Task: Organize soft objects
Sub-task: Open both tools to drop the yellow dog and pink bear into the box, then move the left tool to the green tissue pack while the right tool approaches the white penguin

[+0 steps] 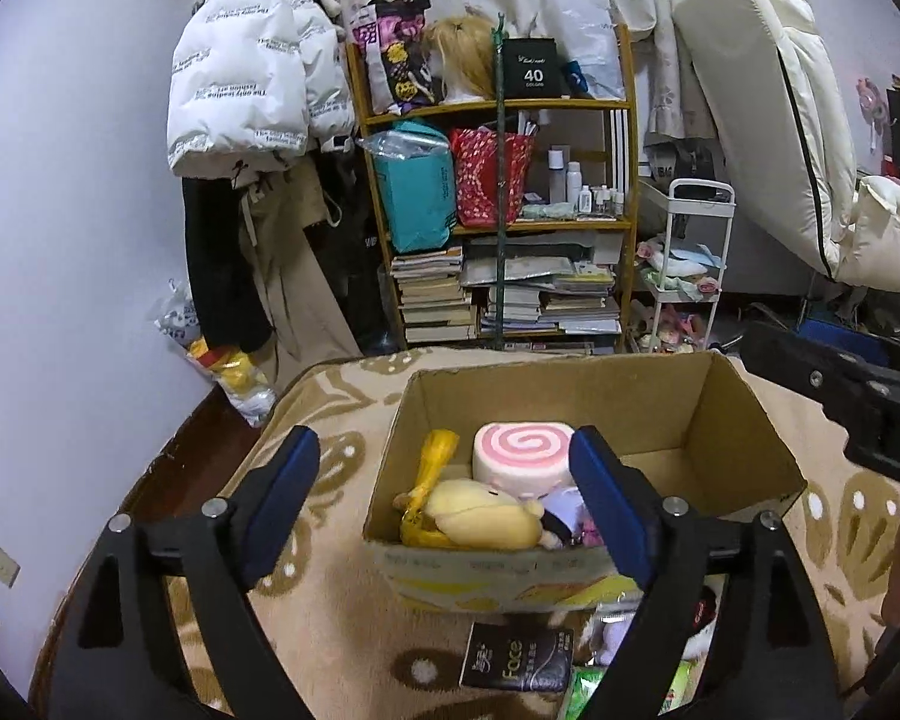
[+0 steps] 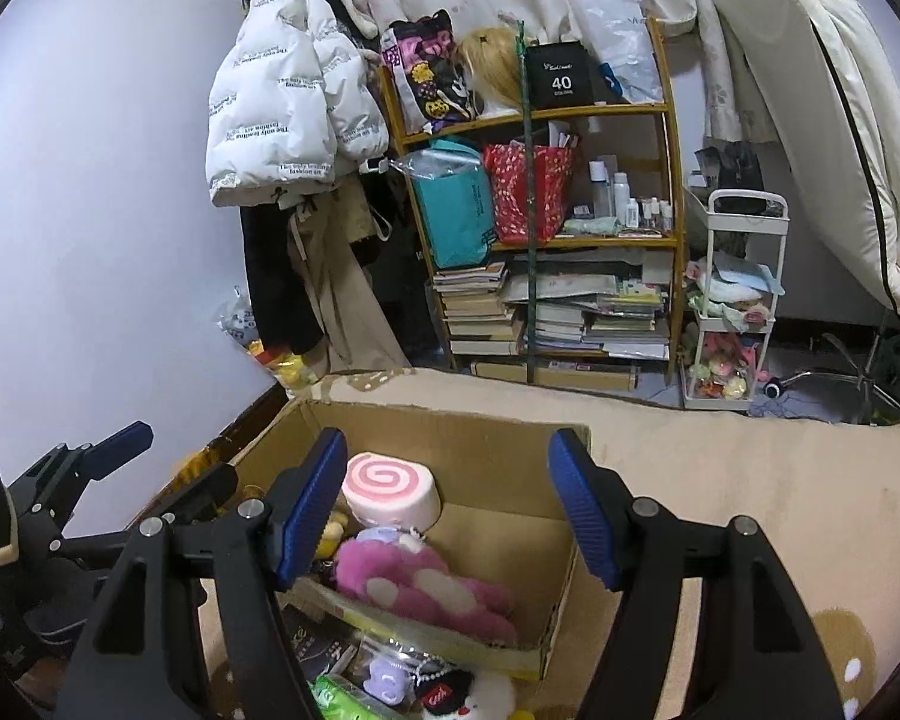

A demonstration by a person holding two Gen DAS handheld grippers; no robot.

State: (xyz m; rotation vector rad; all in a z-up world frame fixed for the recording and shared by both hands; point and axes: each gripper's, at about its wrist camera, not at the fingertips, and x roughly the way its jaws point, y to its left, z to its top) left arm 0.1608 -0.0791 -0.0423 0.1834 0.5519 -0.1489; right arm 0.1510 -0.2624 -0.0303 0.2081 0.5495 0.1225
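An open cardboard box (image 1: 726, 420) sits on a beige patterned blanket (image 1: 330, 588). In it lie a pink swirl roll cushion (image 1: 525, 459), a yellow plush (image 1: 480, 519) and a yellow bag (image 1: 432, 462). The right wrist view shows the box (image 2: 510, 456), the swirl cushion (image 2: 390, 489) and a pink plush (image 2: 426, 591). My left gripper (image 1: 444, 510) is open and empty above the box's near left side. My right gripper (image 2: 444, 510) is open and empty over the box. More soft items lie in front of the box: a purple toy (image 2: 387, 681) and a black-and-white plush (image 2: 462, 699).
A black "Face" tissue pack (image 1: 519, 657) and a green packet (image 2: 342, 699) lie near the box front. A wooden shelf (image 1: 498, 222) of bags and books stands behind, with a white cart (image 1: 690, 264), hanging coats (image 1: 252, 78) and a folded mattress (image 1: 774, 120).
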